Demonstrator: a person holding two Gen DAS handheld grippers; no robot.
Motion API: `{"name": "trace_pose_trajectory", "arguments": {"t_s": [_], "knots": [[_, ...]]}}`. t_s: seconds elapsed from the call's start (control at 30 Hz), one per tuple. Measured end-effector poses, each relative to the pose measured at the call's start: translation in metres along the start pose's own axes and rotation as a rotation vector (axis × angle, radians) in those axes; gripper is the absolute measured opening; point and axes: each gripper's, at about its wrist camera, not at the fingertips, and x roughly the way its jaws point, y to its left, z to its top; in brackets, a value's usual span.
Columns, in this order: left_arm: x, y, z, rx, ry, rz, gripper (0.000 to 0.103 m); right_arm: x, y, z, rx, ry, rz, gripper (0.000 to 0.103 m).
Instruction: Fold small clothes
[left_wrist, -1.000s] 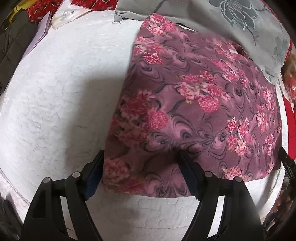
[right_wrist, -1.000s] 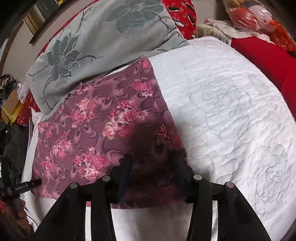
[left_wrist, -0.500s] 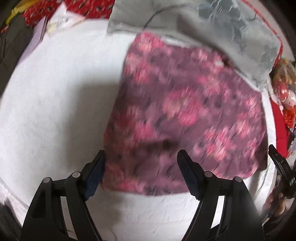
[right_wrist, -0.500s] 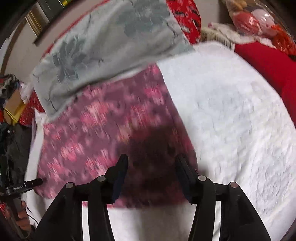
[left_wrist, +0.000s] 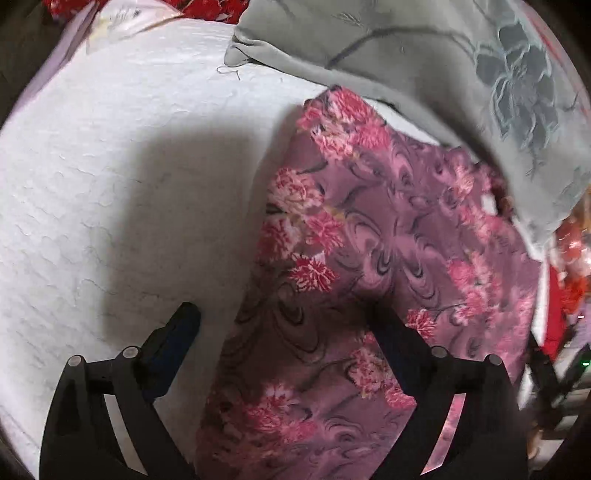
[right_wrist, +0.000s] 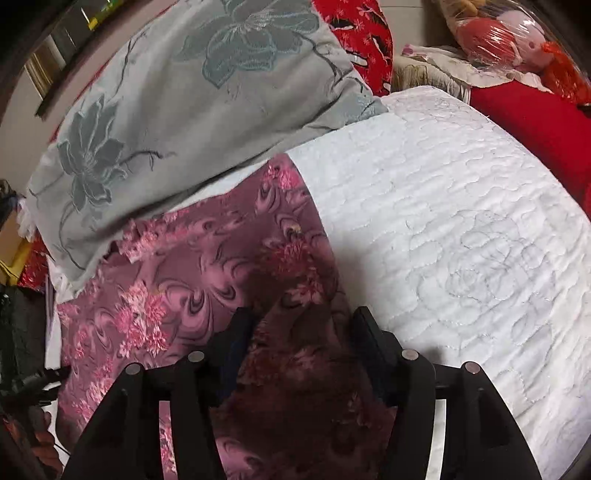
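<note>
Lying between parted fingers (left_wrist: 184, 321) (both grippers): garment (left_wrist: 369, 258).

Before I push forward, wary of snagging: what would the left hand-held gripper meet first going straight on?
Probably the purple floral garment, already lying between its open fingers; the grey floral pillow lies beyond.

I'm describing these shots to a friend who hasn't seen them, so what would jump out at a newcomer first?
First, the purple floral cloth spread on the white quilted bedcover, with the open left gripper straddling its near left edge and the open right gripper over its near right part. Next, the grey pillow with embroidered flowers overlapping the cloth's far edge, and a red cushion at the bed's far right.
</note>
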Motion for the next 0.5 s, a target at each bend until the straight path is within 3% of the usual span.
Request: {"name": "trace_pose_trajectory", "arguments": {"t_s": [0.1, 0.23, 0.33, 0.5], "knots": [[-0.012, 0.011, 0.002, 0.029, 0.025, -0.014, 0.095, -0.02, 0.027, -0.006, -0.113, -0.062, -0.046, 0.061], [-0.035, 0.042, 0.007, -0.001, 0.022, 0.008, 0.095, -0.038, 0.097, -0.037, -0.371, -0.048, 0.079, 0.061], [-0.048, 0.072, 0.009, -0.065, 0.03, -0.004, 0.095, -0.042, 0.174, -0.091, -0.668, 0.016, 0.185, 0.063], [-0.06, 0.107, 0.001, -0.107, 0.045, -0.01, 0.095, -0.044, 0.263, -0.174, -0.931, 0.055, 0.323, 0.064]]}}
